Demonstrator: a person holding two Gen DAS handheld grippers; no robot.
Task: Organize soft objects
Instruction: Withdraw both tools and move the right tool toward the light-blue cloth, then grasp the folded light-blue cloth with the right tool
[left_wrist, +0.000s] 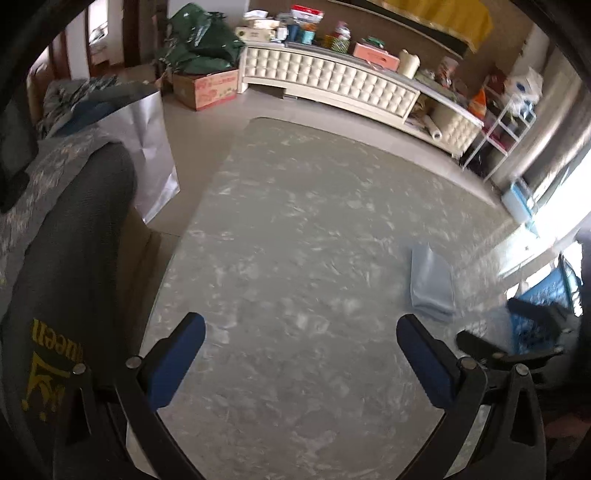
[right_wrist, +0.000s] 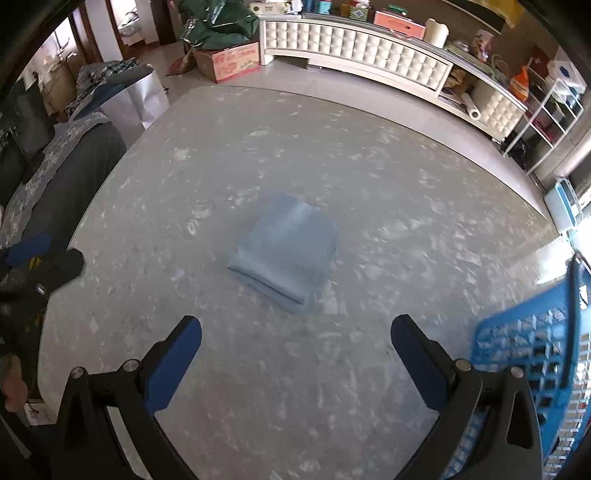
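A folded light-blue cloth (right_wrist: 284, 247) lies flat near the middle of the grey marbled table (right_wrist: 369, 192). My right gripper (right_wrist: 295, 332) hovers open just short of it, nothing between its blue pads. In the left wrist view the same cloth (left_wrist: 432, 284) lies to the right, ahead of my open, empty left gripper (left_wrist: 301, 330). A blue plastic basket (right_wrist: 532, 354) stands at the table's right edge beside the right gripper; the left wrist view catches it (left_wrist: 535, 314) partly behind the other gripper.
A chair draped with dark grey clothing (left_wrist: 70, 258) stands at the table's left side. A silver bag (left_wrist: 147, 147) sits on the floor behind it. A long white cabinet (right_wrist: 369, 48) with clutter lines the far wall, with a cardboard box (right_wrist: 229, 62) beside it.
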